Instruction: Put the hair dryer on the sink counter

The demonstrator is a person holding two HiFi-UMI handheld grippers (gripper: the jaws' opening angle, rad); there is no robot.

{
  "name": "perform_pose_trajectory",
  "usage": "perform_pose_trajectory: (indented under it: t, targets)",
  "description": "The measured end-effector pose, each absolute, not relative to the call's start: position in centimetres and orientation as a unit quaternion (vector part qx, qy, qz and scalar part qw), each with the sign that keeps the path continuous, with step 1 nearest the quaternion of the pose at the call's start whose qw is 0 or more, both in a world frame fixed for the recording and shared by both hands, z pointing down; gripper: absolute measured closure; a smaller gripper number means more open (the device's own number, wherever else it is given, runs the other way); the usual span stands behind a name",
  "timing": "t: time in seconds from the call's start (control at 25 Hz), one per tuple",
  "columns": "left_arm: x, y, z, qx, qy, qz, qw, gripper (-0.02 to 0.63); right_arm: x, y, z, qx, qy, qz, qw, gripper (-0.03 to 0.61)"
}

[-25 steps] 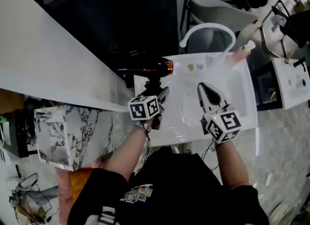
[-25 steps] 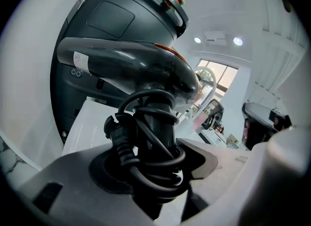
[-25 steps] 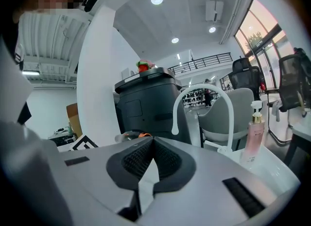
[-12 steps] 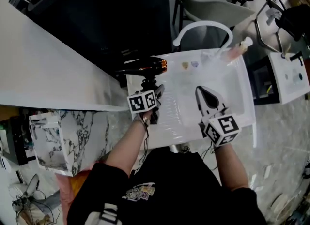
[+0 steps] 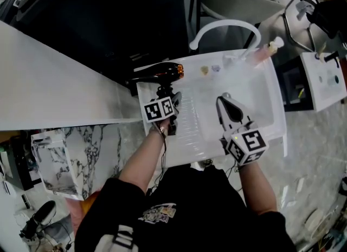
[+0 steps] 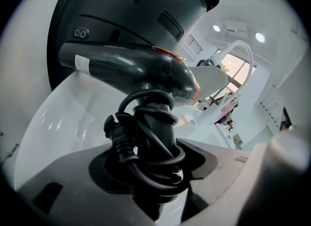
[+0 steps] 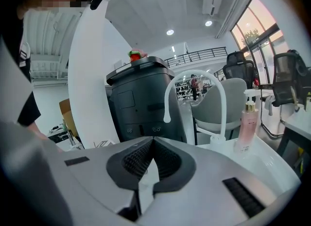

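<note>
The left gripper (image 6: pixel 155 159) has its fingers clamped on the cord-wrapped handle of the glossy black hair dryer with a copper ring (image 5: pixel 161 72); the dryer's body lies level above the fingers, over the back left corner of the white sink worktop (image 5: pixel 260 99), contact unclear; the right gripper (image 5: pixel 224 100) hovers over the worktop's middle, fingers closed together on nothing.

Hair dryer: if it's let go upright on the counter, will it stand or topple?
The hair dryer looks top-heavy, its thick barrel crosswise above the slim handle in the left gripper, so it would probably topple. The cord wound round the handle should stay bundled. Its glossy shell may slide on the smooth sink counter.
</note>
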State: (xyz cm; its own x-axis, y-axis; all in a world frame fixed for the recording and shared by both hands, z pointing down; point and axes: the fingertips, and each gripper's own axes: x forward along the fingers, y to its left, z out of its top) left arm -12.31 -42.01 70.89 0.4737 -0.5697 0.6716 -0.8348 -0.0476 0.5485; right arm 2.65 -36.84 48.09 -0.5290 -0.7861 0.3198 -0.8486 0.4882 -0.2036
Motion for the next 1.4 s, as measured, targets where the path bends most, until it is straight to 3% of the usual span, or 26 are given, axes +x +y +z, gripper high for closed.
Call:
perform_pose_trajectory:
  t: [1.4]
  targets:
    - [-12.0,-42.8,74.3,0.69,-0.526,0.172,0.466,0.317,3.1,-36.3,50.8,0.463,-0.858,0.198,0.104,0.58]
